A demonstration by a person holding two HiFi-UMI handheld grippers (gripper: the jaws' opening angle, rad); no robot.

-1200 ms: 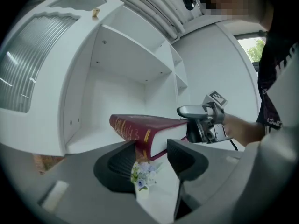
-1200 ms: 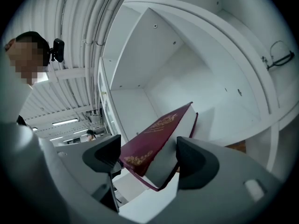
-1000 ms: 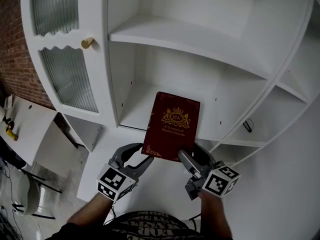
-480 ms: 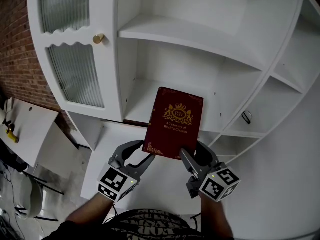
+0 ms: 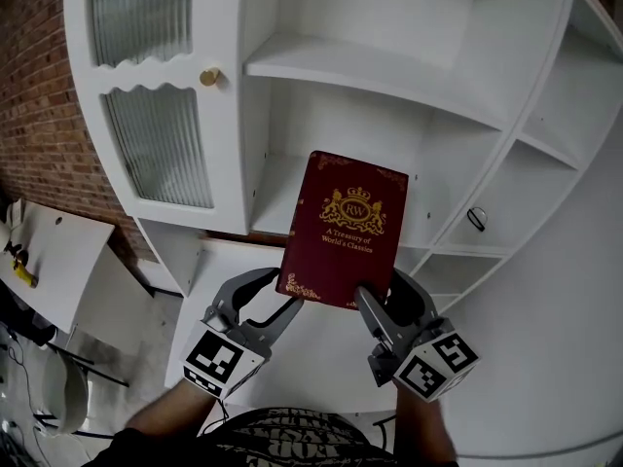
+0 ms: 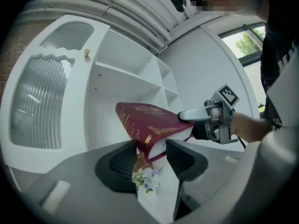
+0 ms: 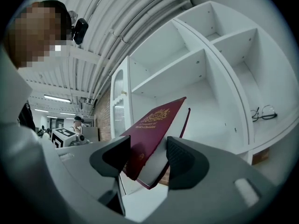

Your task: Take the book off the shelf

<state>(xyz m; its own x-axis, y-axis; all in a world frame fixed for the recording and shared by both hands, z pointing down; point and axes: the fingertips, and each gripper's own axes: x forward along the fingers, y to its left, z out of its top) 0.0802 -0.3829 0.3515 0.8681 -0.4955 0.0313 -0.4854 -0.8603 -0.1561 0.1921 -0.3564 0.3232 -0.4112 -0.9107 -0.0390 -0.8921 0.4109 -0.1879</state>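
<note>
A dark red book point(image 5: 346, 230) with a gold crest on its cover is held upright in front of the white shelf unit point(image 5: 370, 71), clear of the shelf boards. My left gripper point(image 5: 284, 305) is shut on the book's lower left corner, at the spine. My right gripper point(image 5: 378, 303) is shut on its lower right corner. In the left gripper view the book point(image 6: 150, 124) sits between the jaws of the left gripper point(image 6: 152, 152), and the right gripper point(image 6: 216, 120) shows beyond it. In the right gripper view the book point(image 7: 156, 125) is pinched by the right gripper point(image 7: 147, 155).
A pair of glasses point(image 5: 476, 219) lies on the lower right shelf. A cabinet door of ribbed glass point(image 5: 161, 149) with a gold knob point(image 5: 209, 77) stands to the left, beside a brick wall. A small flower bunch point(image 6: 145, 178) shows below the book. A white table point(image 5: 54, 261) stands at far left.
The book, with both grippers on it, has come slightly nearer the camera and away from the shelf. Both holds are unchanged.
</note>
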